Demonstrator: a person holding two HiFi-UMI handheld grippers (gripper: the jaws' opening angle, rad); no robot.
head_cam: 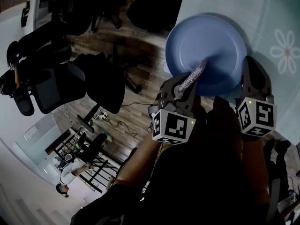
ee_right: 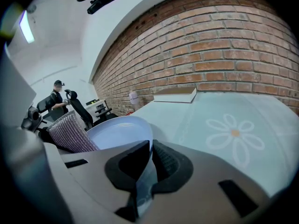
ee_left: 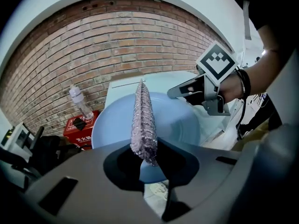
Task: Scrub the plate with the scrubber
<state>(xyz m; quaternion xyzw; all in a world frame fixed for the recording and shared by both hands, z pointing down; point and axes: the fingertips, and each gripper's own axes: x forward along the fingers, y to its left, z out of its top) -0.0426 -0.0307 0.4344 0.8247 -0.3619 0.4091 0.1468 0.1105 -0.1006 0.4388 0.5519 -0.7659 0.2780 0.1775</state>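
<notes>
A round blue plate (head_cam: 206, 50) is held over the table's near edge. My right gripper (head_cam: 247, 74) is shut on its right rim, and in the right gripper view the thin rim (ee_right: 121, 132) runs between the jaws (ee_right: 148, 160). My left gripper (head_cam: 185, 86) is shut on a silvery mesh scrubber (head_cam: 193, 75). The scrubber's far end lies on the plate's face. In the left gripper view the scrubber (ee_left: 142, 120) stands up from the jaws (ee_left: 147, 157) in front of the plate (ee_left: 177, 120), with the right gripper (ee_left: 205, 90) at the plate's right.
A pale table (head_cam: 220, 3) with a printed flower (ee_right: 233, 134) lies under and beyond the plate. Black office chairs (head_cam: 70, 78) stand on the wooden floor to the left. A water bottle (ee_left: 80, 101) and a red box (ee_left: 81, 122) are near a brick wall; a flat white box (ee_right: 175, 94) lies on the table.
</notes>
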